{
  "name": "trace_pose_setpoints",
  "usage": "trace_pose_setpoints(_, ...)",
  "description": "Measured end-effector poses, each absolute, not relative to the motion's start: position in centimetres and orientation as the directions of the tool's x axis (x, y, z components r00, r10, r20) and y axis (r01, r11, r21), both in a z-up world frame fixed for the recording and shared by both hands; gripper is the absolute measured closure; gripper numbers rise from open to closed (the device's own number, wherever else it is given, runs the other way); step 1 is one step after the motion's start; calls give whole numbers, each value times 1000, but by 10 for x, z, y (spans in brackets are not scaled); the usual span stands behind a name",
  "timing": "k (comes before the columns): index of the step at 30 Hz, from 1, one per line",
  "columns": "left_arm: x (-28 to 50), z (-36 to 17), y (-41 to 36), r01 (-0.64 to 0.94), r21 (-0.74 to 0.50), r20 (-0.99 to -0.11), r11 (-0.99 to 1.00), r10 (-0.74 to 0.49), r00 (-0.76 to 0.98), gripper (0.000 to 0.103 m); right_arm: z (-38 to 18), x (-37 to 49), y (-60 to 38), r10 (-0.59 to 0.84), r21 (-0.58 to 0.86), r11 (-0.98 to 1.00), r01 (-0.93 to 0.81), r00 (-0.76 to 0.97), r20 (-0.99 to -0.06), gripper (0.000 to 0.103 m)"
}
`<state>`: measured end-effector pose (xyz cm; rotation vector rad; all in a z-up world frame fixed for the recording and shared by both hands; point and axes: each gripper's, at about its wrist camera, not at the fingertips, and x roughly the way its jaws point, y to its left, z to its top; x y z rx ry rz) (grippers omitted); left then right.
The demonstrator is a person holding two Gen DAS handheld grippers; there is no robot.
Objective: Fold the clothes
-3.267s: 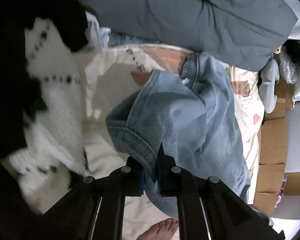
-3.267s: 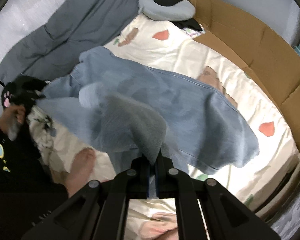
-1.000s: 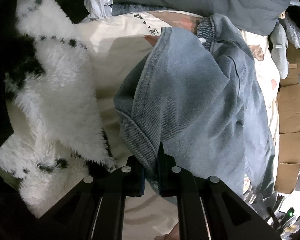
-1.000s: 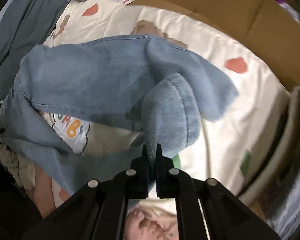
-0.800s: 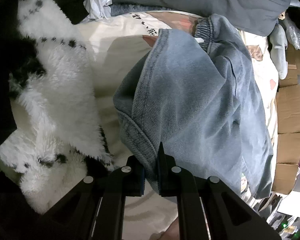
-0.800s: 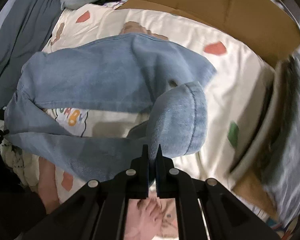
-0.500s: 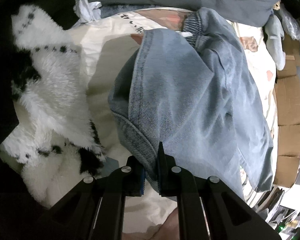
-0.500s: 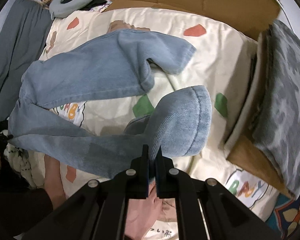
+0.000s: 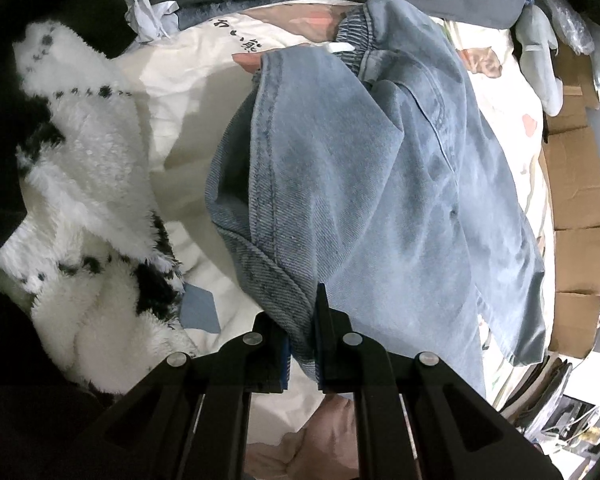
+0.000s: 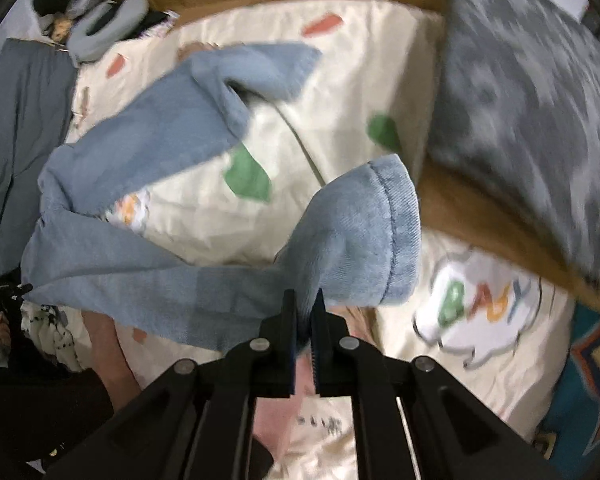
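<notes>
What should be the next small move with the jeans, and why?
Probably carry the right gripper and its leg cuff toward the other leg, to lay one leg on the other. Both grippers pinch denim: the left gripper holds the jeans by a hem, the legs are spread apart over the bedsheet, and nothing is folded yet.
</notes>
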<state>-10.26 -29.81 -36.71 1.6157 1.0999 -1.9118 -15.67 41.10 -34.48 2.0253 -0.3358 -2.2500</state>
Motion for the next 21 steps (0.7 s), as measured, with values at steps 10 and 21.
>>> trace_pose_setpoints(10, -96, -370, -302, 739, -305, -952, -601, 186, -241, 95, -339, -116, 457, -170, 184, -964, -194, -87, -982, 91)
trace_pose_setpoints(21, -77, -363, -300, 725, -332, -943, -603, 223, -247, 91, -302, -145, 451, -180, 198, -974, -111, -155, -971, 91)
